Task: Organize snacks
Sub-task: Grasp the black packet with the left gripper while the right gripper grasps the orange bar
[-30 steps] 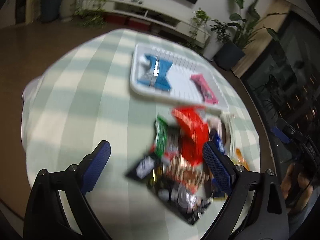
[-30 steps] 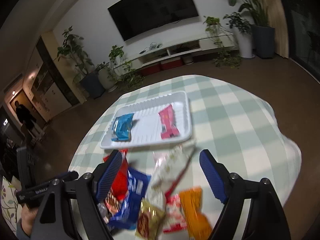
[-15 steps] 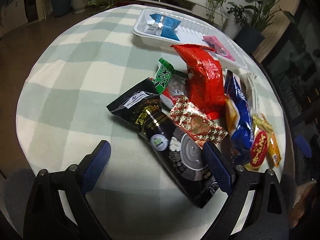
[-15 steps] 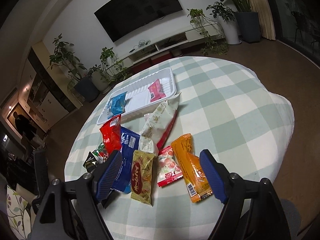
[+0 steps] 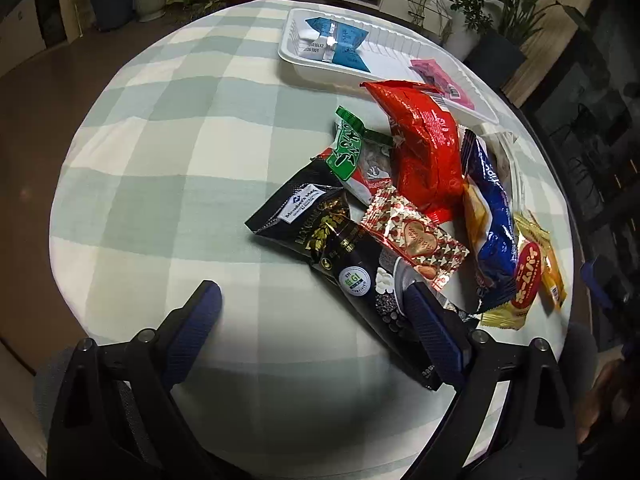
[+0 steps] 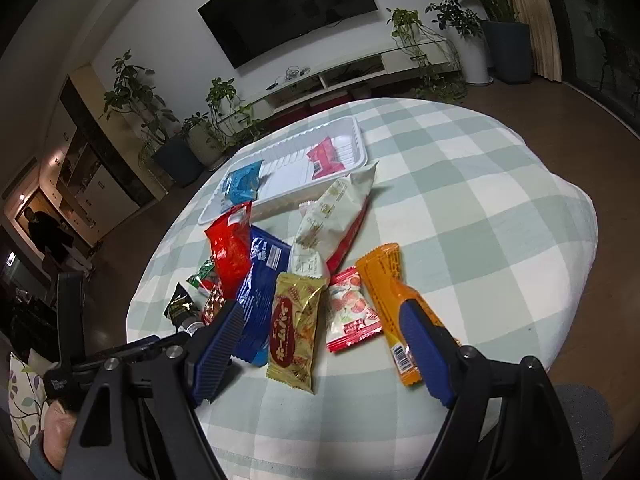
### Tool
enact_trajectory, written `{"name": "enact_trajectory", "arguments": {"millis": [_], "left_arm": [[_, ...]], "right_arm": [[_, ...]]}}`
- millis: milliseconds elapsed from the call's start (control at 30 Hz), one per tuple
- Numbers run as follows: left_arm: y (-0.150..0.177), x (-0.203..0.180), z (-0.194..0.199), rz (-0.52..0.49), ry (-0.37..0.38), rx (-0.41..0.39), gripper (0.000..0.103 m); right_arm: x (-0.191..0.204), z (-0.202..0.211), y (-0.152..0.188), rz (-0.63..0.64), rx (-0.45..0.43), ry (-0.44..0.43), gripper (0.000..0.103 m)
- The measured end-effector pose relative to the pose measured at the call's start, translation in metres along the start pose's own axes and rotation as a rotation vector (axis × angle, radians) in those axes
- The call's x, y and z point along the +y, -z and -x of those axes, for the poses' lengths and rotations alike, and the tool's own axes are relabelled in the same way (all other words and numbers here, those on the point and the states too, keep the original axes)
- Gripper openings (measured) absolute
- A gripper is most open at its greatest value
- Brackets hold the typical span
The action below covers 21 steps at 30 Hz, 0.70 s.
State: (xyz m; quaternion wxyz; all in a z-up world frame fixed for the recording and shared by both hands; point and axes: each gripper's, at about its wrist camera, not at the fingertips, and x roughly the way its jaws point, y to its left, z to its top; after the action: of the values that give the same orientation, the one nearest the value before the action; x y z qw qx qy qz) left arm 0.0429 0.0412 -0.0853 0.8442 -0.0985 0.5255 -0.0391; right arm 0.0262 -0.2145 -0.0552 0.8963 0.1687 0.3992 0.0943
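A white tray point(image 5: 294, 54) at the far side of the round table holds a blue packet point(image 5: 340, 42) and a pink packet point(image 5: 444, 82); it also shows in the right wrist view point(image 6: 352, 128). Several snack packets lie in a pile in front of it: a red bag point(image 5: 424, 148), a long black bag point(image 5: 340, 248), a dark blue bag point(image 6: 260, 280), a gold packet point(image 6: 294, 328), an orange packet point(image 6: 386, 292), a white bag point(image 6: 332, 216). My left gripper point(image 5: 310, 312) is open and empty above the near end of the black bag. My right gripper point(image 6: 320, 324) is open and empty above the gold packet.
The table has a green and white checked cloth point(image 5: 160, 140). Its near edge point(image 6: 400, 452) is close below my grippers. Potted plants point(image 6: 176, 148), a TV point(image 6: 288, 4) and a low shelf stand beyond the table. A person point(image 6: 44, 232) stands far left.
Both grippers have pulled back and up from the tray to the near side of the pile. The whole pile now shows. Both stay open and empty.
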Motion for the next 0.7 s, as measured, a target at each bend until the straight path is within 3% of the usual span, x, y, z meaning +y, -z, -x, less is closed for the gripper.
{"name": "enact_trajectory", "arguments": {"millis": [133, 433, 700], "left_arm": [[-0.004, -0.008, 0.002, 0.045, 0.001, -0.012, 0.094], [-0.003, -0.042, -0.010, 0.016, -0.160, -0.011, 0.094], [0.010, -0.035, -0.013, -0.057, -0.157, 0.034, 0.094]], "right_arm": [[0.003, 0.000, 0.003, 0.007, 0.000, -0.004, 0.082], [0.000, 0.003, 0.007, -0.004, -0.012, -0.024, 0.082], [-0.009, 0.010, 0.010, -0.019, -0.031, -0.028, 0.082]]}}
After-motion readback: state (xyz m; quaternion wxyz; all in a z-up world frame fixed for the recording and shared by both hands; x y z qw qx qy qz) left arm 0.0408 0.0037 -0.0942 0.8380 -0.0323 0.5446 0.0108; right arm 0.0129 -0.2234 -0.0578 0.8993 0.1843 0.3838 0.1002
